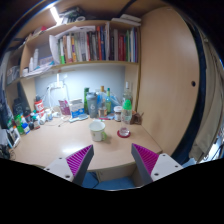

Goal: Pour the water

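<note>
The gripper (pixel 113 163) hung above the near edge of the desk (pixel 60 145), fingers spread wide with nothing between them, the purple pads (pixel 79 158) facing each other across open air. Ahead of the fingers and well clear of them stood a pale cup (pixel 97 130) on bare wood, upright and alone. Just to its right lay a small red round thing (pixel 124 132), too small to make out. Beyond the cup, a cluster of bottles (pixel 95 104) lined the back of the desk, one with a green cap (pixel 127 105) at the right end; which one held water could not be told. More clutter crowded the desk's left side. Above it all ran a shelf of books (pixel 95 46), and a tall wooden panel (pixel 165 70) rose at the right.
</note>
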`<state>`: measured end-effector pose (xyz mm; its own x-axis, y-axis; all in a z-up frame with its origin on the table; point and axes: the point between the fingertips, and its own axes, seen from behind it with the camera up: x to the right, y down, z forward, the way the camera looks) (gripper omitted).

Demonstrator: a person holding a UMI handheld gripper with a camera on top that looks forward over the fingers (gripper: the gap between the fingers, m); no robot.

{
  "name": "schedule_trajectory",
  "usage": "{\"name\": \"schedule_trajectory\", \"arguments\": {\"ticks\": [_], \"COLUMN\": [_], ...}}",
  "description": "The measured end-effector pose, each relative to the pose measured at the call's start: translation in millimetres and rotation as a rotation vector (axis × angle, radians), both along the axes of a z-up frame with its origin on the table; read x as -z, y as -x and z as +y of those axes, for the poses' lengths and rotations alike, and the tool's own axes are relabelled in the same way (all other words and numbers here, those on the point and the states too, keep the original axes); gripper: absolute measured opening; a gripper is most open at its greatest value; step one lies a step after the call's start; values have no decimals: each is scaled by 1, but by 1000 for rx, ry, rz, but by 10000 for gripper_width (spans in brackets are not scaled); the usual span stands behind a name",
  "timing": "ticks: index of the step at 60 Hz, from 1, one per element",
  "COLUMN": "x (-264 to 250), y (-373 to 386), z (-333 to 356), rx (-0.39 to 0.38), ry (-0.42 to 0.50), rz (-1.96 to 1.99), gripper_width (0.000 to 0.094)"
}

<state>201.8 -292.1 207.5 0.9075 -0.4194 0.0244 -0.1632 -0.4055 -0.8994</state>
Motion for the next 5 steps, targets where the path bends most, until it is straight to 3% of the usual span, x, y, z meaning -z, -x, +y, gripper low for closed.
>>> {"name": "schedule_trajectory", "arguments": {"ticks": [5], "x": [-24], "y": [40], "z": [-25], "rx": [-28], "ry": [-23], "rz": [6], "gripper_width": [846]}}
